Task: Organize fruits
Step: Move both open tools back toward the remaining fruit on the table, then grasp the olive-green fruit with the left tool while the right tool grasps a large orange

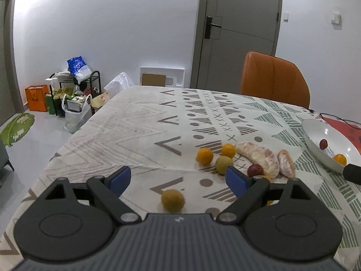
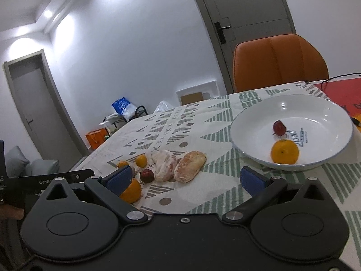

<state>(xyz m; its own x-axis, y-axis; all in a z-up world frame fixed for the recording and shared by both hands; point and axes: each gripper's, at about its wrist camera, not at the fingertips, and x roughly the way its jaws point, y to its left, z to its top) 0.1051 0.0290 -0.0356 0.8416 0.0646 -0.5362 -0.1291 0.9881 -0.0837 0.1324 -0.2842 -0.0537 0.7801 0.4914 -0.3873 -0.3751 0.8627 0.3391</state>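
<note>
Loose fruit lies on the patterned tablecloth. My left gripper (image 1: 178,179) is open and low over the cloth. A yellow-brown round fruit (image 1: 172,199) sits between its fingers, untouched by the pads. Beyond are two oranges (image 1: 204,156), a yellow-green fruit (image 1: 223,164), a dark red fruit (image 1: 255,170) and two peeled citrus segments (image 1: 259,158). My right gripper (image 2: 185,180) is open and holds nothing. An orange (image 2: 132,192) lies half hidden behind its left finger. The white plate (image 2: 320,135) to its right holds a red fruit (image 2: 279,128) and an orange (image 2: 284,152).
An orange chair (image 1: 274,79) stands at the table's far side. A red mat (image 2: 338,90) with a black cable lies behind the plate. The table's left edge (image 1: 74,135) drops to a floor with bags and a rack (image 1: 74,90). The left gripper's body (image 2: 56,178) shows at left.
</note>
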